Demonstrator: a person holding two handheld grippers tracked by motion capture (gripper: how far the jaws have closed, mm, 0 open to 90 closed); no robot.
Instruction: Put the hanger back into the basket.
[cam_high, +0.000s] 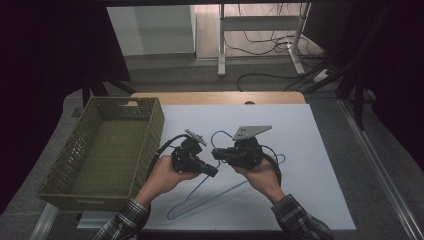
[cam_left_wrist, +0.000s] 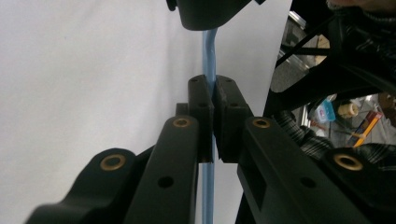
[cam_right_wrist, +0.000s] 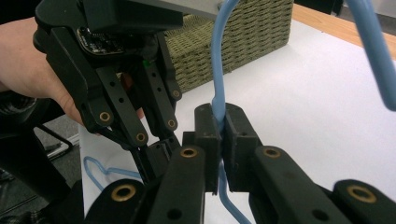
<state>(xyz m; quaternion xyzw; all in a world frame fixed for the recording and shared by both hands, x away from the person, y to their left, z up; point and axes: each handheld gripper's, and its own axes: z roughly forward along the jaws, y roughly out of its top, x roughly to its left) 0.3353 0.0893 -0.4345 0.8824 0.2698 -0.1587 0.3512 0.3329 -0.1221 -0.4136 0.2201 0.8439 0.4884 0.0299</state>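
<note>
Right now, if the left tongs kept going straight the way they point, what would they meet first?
Probably the right tongs: their black body sits just ahead along the blue wire hanger that the left tongs clamp. Depth is hard to judge.

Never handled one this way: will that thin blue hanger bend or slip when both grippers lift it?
The blue hanger looks like thin wire, so probably light and slightly springy. Both grippers clamp its smooth, narrow rod, so it may swivel between the pads.
</note>
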